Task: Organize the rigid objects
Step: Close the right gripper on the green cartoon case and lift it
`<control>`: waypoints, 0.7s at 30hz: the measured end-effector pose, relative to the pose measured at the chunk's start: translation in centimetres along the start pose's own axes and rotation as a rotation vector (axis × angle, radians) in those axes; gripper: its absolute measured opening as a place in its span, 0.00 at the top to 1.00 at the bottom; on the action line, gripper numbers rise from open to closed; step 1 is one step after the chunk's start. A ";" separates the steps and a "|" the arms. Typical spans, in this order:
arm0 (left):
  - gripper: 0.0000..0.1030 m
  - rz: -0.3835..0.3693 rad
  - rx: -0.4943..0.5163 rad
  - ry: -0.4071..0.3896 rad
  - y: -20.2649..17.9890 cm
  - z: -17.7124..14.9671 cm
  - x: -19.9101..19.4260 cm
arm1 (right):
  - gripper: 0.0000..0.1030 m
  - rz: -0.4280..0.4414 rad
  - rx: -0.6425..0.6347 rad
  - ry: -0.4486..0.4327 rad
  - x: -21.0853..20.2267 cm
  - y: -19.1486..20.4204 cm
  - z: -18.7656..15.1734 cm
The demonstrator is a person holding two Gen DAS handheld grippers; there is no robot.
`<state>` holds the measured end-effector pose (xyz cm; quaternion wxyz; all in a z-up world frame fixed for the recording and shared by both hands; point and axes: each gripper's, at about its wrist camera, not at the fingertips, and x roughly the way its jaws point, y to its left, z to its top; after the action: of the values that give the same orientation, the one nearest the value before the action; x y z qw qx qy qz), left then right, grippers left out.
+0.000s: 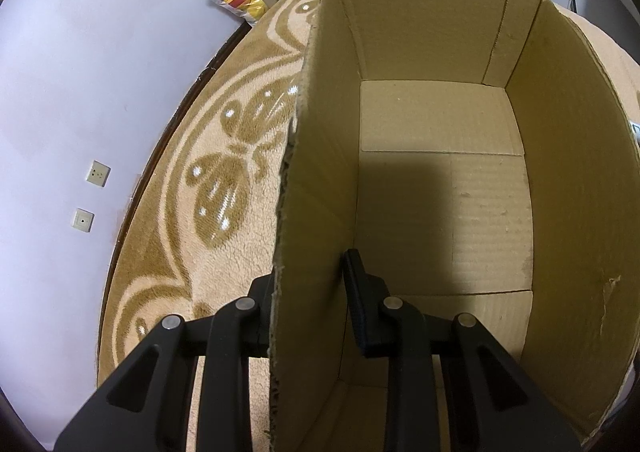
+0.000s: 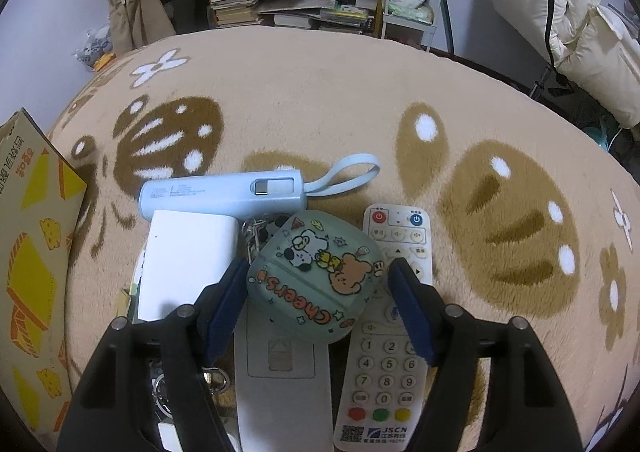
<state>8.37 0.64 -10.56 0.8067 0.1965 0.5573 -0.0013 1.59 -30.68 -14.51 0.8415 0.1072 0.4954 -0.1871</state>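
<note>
We hold the left gripper (image 1: 310,294) clamped on the left side wall of the open brown cardboard box (image 1: 440,180), one finger outside and one inside, so the box stands steady on the beige plush blanket with brown butterfly motifs (image 1: 224,188). Its floor shows bare; nothing is packed yet.

In the right wrist view, the right gripper (image 2: 316,292) hangs with its jaws apart around the pale green rounded case printed with cartoon animals and the word "Cheers" (image 2: 316,280). The blue pads (image 2: 224,304) flank the case; we cannot tell for certain whether either pad already touches it.

The case rests on top of a white numbered remote control (image 2: 384,368) and a grey flat device (image 2: 280,380), with a metal keyring (image 2: 252,240) at its far edge. A light blue cylindrical power bank with a loop strap (image 2: 224,196) and a white rectangular block (image 2: 188,252) lie just beside.

We judge three risks:
- the domed, smooth shell may squirt out of closing jaws;
- the keyring, if attached, may snag or drag neighbours;
- a low pad may catch the remote.

The box's printed outer wall (image 2: 32,252) stands at far left.
</note>
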 end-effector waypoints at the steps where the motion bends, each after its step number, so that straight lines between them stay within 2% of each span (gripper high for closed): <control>1: 0.75 0.000 0.000 0.000 0.0 0.0 0.0 | 0.27 0.000 0.000 -0.001 0.0 0.0 0.0; 5: 0.74 -0.002 -0.001 0.001 0.2 0.0 0.0 | 0.36 -0.004 -0.001 0.000 -0.1 0.0 0.0; 16: 0.74 -0.005 -0.003 0.003 0.3 -0.1 -0.1 | 0.36 0.015 0.010 -0.019 -0.6 -0.3 -0.1; 21: 0.74 -0.003 -0.003 0.005 0.3 0.0 0.0 | 0.36 0.029 0.008 -0.064 -2.0 0.0 0.3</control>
<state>8.42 0.94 -10.47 0.8057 0.1945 0.5595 -0.0012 0.99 -30.36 -12.65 0.8591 0.1118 0.4660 -0.1799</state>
